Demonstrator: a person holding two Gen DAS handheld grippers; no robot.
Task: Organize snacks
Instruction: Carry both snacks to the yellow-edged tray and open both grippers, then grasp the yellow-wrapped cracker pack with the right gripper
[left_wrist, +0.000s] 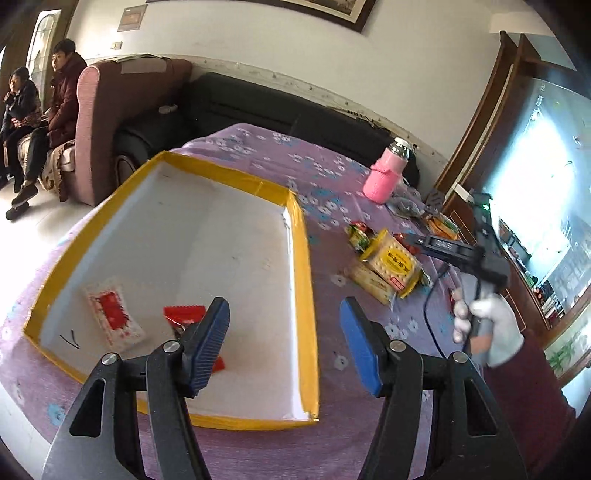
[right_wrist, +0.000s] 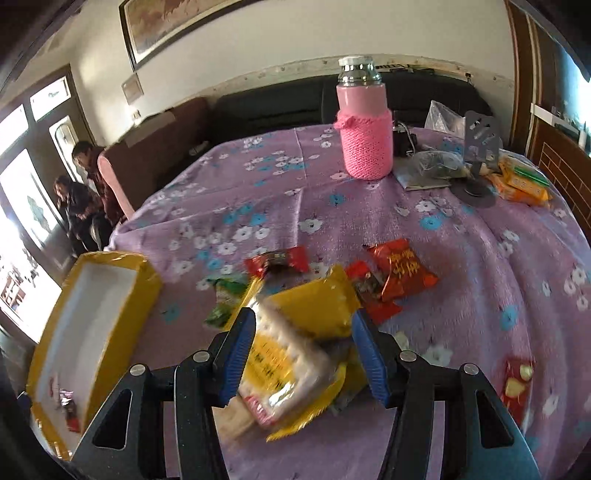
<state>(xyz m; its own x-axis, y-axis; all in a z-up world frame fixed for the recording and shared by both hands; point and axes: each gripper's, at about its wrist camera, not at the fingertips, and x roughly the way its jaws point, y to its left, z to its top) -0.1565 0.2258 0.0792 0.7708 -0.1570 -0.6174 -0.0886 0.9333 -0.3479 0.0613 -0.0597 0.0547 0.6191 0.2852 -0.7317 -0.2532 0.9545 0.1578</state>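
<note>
I am hovering the left gripper (left_wrist: 284, 343), jaws released and empty, over the yellow-rimmed box (left_wrist: 303, 258) holding two snack packets. My right gripper (right_wrist: 303, 354), jaws open, is straddling the yellow cracker pack (right_wrist: 295, 332) on the counter (right_wrist: 258, 206); next I must clamp it.

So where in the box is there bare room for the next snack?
The box is bare along its far end and right side. Its near left corner holds the white packet and red packet. Outside, the biscuit pack and other snacks crowd the cloth.
</note>
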